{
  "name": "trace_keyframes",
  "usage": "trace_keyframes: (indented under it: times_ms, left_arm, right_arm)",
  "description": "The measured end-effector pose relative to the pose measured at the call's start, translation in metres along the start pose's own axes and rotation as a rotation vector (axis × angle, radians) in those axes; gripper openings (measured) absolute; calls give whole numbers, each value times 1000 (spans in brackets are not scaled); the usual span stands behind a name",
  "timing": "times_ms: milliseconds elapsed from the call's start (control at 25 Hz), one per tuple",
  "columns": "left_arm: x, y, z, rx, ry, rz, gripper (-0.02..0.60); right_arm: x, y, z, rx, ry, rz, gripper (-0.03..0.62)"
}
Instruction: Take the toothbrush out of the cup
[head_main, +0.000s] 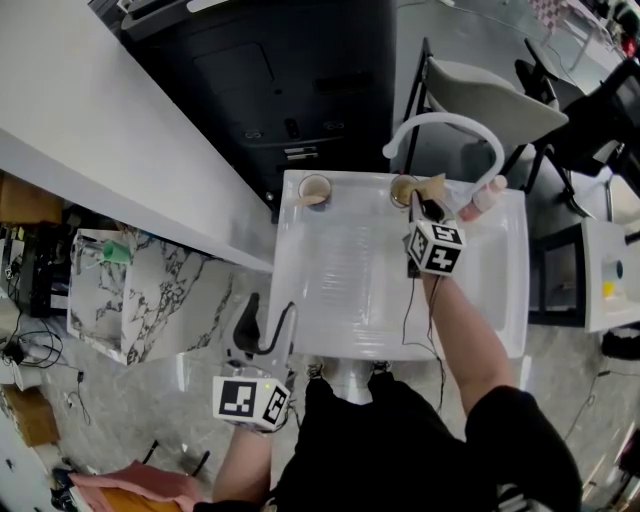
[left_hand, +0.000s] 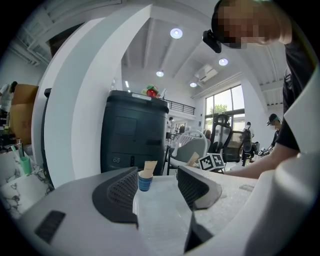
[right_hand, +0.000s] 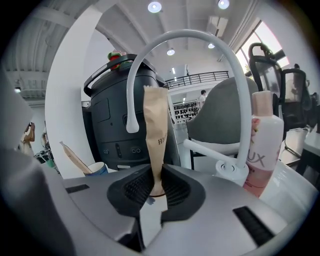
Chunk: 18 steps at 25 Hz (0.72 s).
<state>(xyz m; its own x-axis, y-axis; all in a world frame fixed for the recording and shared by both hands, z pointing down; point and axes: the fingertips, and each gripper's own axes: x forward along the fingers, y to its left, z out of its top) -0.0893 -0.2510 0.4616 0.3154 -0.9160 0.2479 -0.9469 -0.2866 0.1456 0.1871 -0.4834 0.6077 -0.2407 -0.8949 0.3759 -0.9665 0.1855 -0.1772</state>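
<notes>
Toothbrush (right_hand: 156, 135): one, in a tan paper sleeve, standing upright in the right-hand cup (head_main: 404, 190) at the far rim of the white sink (head_main: 350, 290). Not yet lifted; its lower end sits down inside the cup.

Right gripper (right_hand: 156, 187): both ribbed pads clenched on the sleeve low down, just above the cup's mouth. The low hold probably keeps the slim wrapper from bending or slipping as it is drawn straight up.

Right-hand cup: unheld, so it could tip or come along if the pull drifts sideways.

Faucet (right_hand: 185, 37): white arched spout, directly behind and over the toothbrush. An upward pull has to stay clear of it.

Bottle (right_hand: 264, 145): pink, just right of the faucet base, apart from the grip.

Second cup (right_hand: 97, 169): blue, at the sink's far left corner, holding another wrapped stick (right_hand: 75, 156); untouched.

Left gripper (left_hand: 159, 182): jaws apart and grasping nothing, held back at the near edge of the sink, well apart from both cups, seemingly idle while the right does the work.
</notes>
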Motion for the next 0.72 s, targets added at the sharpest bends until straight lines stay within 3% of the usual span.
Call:
trace_keyframes:
  times_ms: [720]
  left_arm:
    - [-1, -10, 14, -4, -44, -74, 236]
  right_arm:
    - [-70, 29, 75, -13, -169, 76, 38]
